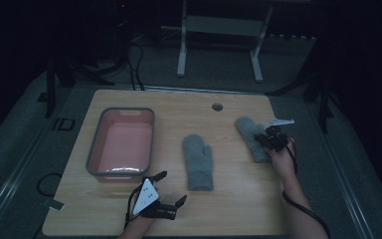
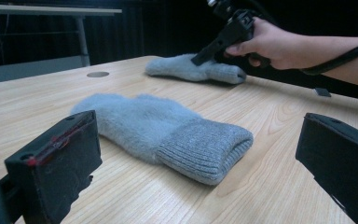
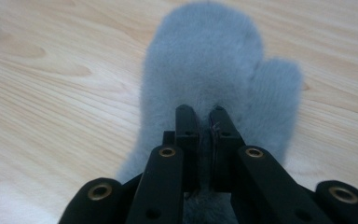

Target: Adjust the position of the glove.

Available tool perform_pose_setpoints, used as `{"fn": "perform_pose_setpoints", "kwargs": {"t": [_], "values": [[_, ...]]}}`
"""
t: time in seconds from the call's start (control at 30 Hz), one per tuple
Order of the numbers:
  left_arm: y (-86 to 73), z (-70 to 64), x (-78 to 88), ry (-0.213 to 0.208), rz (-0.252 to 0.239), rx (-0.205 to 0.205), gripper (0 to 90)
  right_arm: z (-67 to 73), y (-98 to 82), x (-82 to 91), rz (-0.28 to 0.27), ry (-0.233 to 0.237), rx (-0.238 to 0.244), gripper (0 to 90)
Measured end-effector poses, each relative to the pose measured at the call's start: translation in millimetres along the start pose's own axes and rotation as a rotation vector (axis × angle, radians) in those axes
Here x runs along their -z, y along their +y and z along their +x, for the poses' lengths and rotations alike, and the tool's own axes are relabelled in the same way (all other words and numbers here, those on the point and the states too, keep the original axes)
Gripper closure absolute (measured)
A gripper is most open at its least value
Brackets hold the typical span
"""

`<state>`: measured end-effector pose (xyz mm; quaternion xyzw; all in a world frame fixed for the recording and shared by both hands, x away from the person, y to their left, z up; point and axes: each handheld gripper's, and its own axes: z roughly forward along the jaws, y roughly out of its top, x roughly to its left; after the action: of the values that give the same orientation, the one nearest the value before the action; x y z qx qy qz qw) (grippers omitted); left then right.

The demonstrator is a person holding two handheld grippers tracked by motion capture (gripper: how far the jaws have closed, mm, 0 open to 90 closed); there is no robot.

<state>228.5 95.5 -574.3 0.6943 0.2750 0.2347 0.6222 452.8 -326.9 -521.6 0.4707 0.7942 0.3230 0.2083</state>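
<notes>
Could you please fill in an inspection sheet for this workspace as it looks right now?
Surface: wooden table, light grain, with a round grommet hole near its far edge.
Job's things: two grey mittens lying flat; the right mitten is under the right tongs, the middle mitten lies untouched, cuff toward the person.
Clutter: an empty pink bin with a grey rim at the table's left.
Grippers: right tongs are shut on the right mitten, fabric pinched between the jaws; left tongs are open, resting near the front edge, holding nothing.
Cables: a black cable trails along the right forearm; more cables lie on the floor beyond the table.
Surroundings: dark room, white frame legs behind.
</notes>
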Motion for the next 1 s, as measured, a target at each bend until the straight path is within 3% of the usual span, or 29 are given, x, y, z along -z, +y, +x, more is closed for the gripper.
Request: {"fn": "perform_pose_setpoints", "kwargs": {"t": [0.13, 0.3, 0.4, 0.53, 0.57, 0.6, 0.7, 0.83, 1.0], "values": [[0.0, 0.2, -0.1, 0.0, 0.001, 0.001, 0.2, 11.3, -2.2, 19.3, -0.016, -0.039, -0.046, 85.2], [-0.1, -0.3, 0.1, 0.003, -0.002, -0.002, 0.2, 24.5, -9.7, 46.4, -0.056, -0.064, -0.073, 85.3], [-0.1, -0.1, 0.1, 0.003, -0.003, 0.001, 0.2, 31.4, -14.5, 61.7, -0.072, -0.107, -0.076, 85.3], [-0.1, -0.5, 0.1, 0.004, -0.003, -0.004, 0.2, 38.9, -23.6, 75.3, -0.079, -0.148, -0.094, 85.3], [-0.1, -0.4, 0.1, 0.004, -0.003, -0.003, 0.2, 44.1, -30.6, 81.7, -0.077, -0.182, -0.098, 85.3], [-0.1, -0.2, 0.0, 0.003, -0.003, 0.0, 0.3, 46.0, -36.2, 84.3, -0.084, -0.175, -0.114, 85.3], [-0.1, -0.2, 0.0, 0.003, -0.003, 0.0, 0.2, 49.3, -44.1, 84.8, -0.081, -0.183, -0.117, 85.3], [-0.1, -0.4, 0.1, 0.004, -0.003, -0.002, 0.2, 54.1, -62.4, 77.7, -0.037, -0.187, -0.13, 85.1], [-0.1, -0.4, 0.1, 0.004, -0.003, -0.001, 0.2, 55.9, -78.1, 61.4, 0.005, -0.152, -0.146, 83.2]]}}
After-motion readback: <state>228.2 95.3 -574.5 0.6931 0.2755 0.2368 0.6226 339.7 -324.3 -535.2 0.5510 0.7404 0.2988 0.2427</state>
